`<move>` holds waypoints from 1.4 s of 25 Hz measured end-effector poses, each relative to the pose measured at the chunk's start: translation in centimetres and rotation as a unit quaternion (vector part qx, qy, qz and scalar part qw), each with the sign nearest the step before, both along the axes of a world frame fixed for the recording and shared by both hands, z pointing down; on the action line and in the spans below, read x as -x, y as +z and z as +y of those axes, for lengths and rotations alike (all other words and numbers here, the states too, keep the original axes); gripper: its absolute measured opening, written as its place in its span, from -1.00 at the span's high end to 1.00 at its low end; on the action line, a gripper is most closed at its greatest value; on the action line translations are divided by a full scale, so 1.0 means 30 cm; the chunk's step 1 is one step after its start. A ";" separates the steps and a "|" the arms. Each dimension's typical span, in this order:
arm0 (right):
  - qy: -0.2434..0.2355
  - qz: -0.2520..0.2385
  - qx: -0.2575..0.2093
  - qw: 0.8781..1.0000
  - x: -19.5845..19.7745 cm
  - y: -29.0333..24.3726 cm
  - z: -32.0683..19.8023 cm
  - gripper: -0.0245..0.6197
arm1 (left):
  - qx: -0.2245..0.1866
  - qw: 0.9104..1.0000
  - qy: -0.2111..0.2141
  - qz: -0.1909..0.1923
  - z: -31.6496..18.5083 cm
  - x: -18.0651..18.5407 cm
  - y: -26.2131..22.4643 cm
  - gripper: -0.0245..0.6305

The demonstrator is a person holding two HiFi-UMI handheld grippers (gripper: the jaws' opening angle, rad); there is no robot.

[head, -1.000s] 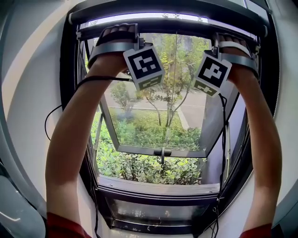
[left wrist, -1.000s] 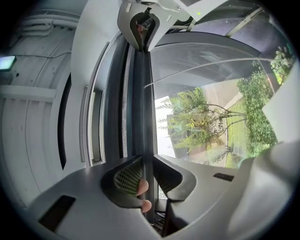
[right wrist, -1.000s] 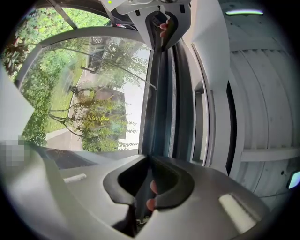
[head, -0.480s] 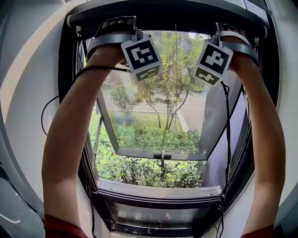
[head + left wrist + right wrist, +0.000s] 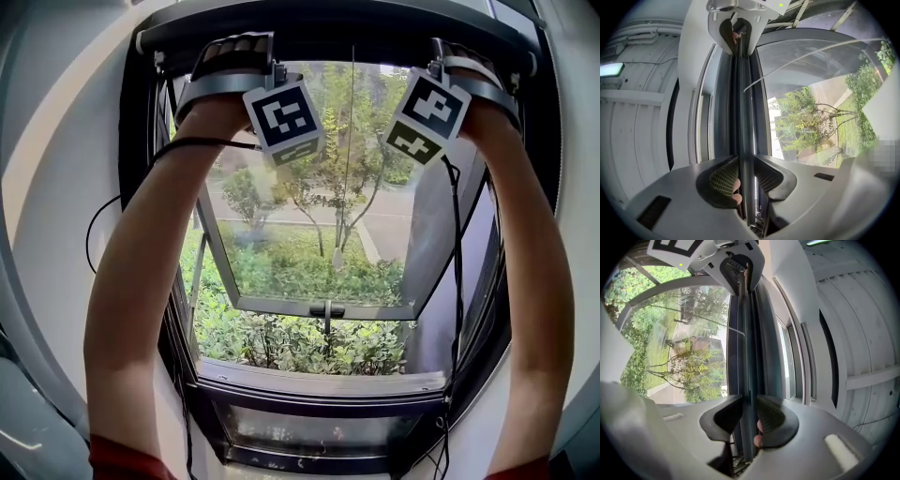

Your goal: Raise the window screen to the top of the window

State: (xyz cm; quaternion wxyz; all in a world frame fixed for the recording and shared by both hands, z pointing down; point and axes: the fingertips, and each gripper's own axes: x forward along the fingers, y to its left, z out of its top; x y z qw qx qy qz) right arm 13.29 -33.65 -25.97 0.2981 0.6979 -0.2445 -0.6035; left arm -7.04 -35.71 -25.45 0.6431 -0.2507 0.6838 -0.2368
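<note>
The window screen's dark bottom rail (image 5: 347, 49) lies tight under the top of the window frame (image 5: 328, 23). Both arms are raised to it. My left gripper (image 5: 746, 176) straddles the rail (image 5: 743, 117), which runs between the pads; its jaws have just been opening, and a thin bright slit shows beside one pad. My right gripper (image 5: 749, 420) also has the rail (image 5: 749, 357) between its pads, and its jaws have just been opening too. In the head view only the marker cubes show, the left (image 5: 283, 120) and the right (image 5: 427, 114); the jaws are hidden behind the hands.
A thin pull cord (image 5: 345, 159) hangs down the middle of the opening. The glass sash (image 5: 309, 234) stands tilted outward, its handle (image 5: 326, 309) at the bottom edge. Trees and hedges lie outside. White wall flanks the frame on both sides.
The rail has gone up: the bright strip above it a second ago is closed. Both hands rose slightly with it, and the right marker cube has rolled a little.
</note>
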 end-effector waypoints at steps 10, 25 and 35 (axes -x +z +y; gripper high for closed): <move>-0.029 0.030 -0.021 0.999 0.058 0.066 0.071 0.56 | 0.003 0.999 0.041 -0.003 0.040 -0.013 0.098 0.58; -0.057 0.058 -0.007 0.997 0.035 0.297 0.064 0.56 | 0.013 0.993 0.087 -0.073 0.178 -0.149 0.292 0.56; -0.069 0.077 0.015 0.994 0.050 0.492 0.086 0.56 | 0.032 0.992 0.058 -0.106 0.166 -0.137 0.476 0.56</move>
